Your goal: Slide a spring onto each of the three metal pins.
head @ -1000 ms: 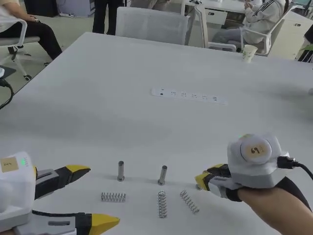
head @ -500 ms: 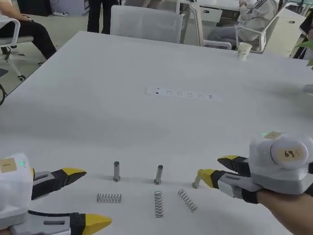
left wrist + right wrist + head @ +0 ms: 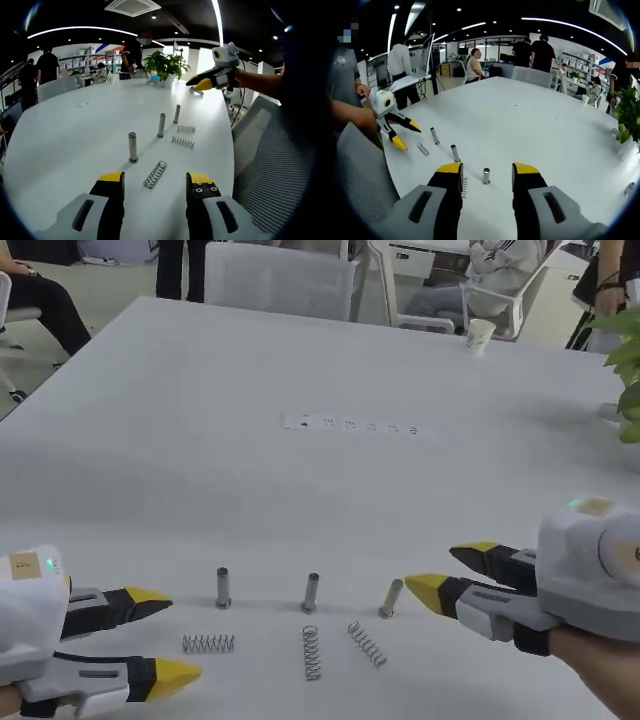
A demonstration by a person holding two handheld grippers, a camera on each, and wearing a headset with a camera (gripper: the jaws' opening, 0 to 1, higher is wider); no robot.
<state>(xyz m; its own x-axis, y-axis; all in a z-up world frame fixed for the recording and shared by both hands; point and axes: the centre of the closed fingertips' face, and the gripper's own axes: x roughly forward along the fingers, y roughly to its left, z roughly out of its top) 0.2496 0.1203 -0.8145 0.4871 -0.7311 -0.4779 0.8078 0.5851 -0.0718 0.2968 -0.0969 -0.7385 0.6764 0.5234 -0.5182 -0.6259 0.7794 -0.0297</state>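
Three short metal pins stand in a row near the table's front edge: left pin (image 3: 223,587), middle pin (image 3: 311,593), right pin (image 3: 390,598). One loose spring lies in front of each: left spring (image 3: 208,643), middle spring (image 3: 311,652), right spring (image 3: 366,643). My left gripper (image 3: 180,635) is open, left of the left spring (image 3: 155,174), which lies just ahead of its jaws. My right gripper (image 3: 432,568) is open, just right of the right pin (image 3: 486,175), which stands between and ahead of its jaws. Neither holds anything.
A white power strip (image 3: 350,425) lies mid-table. A paper cup (image 3: 480,335) stands at the far edge and a plant (image 3: 625,370) at the right. Chairs and people are around the far side of the white table (image 3: 200,440).
My right gripper has drawn back to the right, uncovering the right pin. The left gripper has sunk slightly toward the lower left. The head camera has shifted.
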